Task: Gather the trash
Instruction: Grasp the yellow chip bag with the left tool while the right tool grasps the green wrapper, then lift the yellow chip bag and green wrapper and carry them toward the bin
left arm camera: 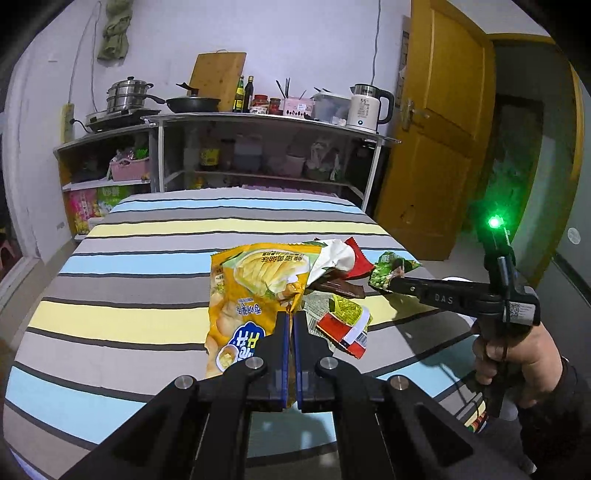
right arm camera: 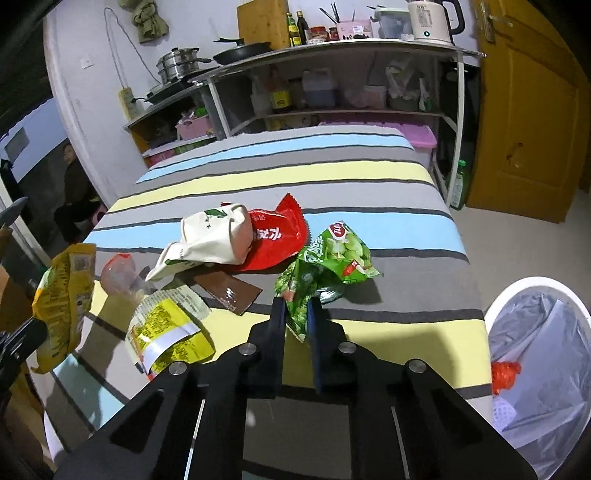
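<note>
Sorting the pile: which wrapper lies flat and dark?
The brown wrapper: a flat, glossy rectangle under the white bag; the others are crumpled and bright.

**A small room with a striped bed and a kitchen shelf**

A bed (left arm camera: 147,258) fills the middle of the room, covered in a sheet striped grey, pale blue and yellow. Beyond its far end stands a metal shelf unit (left arm camera: 258,122) against a pale lilac wall (left arm camera: 295,44). On top sit a steamer pot (left arm camera: 127,94), a black frying pan (left arm camera: 194,103), a wooden cutting board (left arm camera: 218,77) leaning on the wall, sauce bottles (left arm camera: 243,94) and a white electric kettle (left arm camera: 369,107). Lower shelves hold boxes and pink baskets. To the right an orange-yellow wooden door (left arm camera: 436,129) stands open onto a dark passage. A green cloth (left arm camera: 116,29) hangs high on the wall. The floor by the door is light grey. The light is dim and even.
</note>
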Action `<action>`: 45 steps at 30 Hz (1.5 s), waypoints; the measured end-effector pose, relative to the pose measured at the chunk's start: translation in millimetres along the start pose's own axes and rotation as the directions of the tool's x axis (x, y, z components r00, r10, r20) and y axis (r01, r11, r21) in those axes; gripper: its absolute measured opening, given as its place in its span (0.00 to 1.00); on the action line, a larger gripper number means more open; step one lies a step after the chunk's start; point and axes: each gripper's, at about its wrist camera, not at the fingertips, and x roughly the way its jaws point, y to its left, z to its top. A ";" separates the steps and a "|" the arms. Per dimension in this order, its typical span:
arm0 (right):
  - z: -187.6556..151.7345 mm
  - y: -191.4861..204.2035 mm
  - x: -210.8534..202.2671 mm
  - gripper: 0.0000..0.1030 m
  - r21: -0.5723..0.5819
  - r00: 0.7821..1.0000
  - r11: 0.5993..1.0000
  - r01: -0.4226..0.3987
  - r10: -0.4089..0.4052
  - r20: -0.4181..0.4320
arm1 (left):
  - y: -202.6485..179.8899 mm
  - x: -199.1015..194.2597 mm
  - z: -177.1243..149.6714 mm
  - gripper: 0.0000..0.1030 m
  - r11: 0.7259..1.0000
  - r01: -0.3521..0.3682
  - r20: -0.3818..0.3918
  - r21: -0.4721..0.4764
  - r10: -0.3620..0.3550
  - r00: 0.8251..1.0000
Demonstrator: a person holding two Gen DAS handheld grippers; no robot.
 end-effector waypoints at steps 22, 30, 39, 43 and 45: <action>-28.2 -1.3 -102.4 0.11 -0.008 0.990 0.999 -0.052 0.053 0.131 | -33.4 -19.6 21.4 0.02 0.999 0.037 0.045 0.015 -0.037 0.998; -35.6 -6.0 -128.9 0.11 -0.008 0.986 1.000 -0.029 0.030 0.162 | -57.6 -23.3 30.6 0.02 0.996 0.085 0.061 0.039 -0.087 0.994; -42.2 -14.3 -149.2 0.11 0.004 0.981 1.000 -0.002 0.002 0.194 | -85.5 -24.2 40.2 0.02 0.986 0.149 0.075 0.076 -0.155 0.985; -45.3 -20.8 -155.3 0.11 0.017 0.979 1.000 0.013 -0.016 0.202 | -100.0 -20.2 43.4 0.02 0.979 0.181 0.075 0.093 -0.188 0.979; -46.7 -26.4 -157.7 0.11 0.028 0.979 0.999 0.023 -0.028 0.204 | -108.3 -16.9 45.7 0.02 0.975 0.198 0.072 0.101 -0.206 0.976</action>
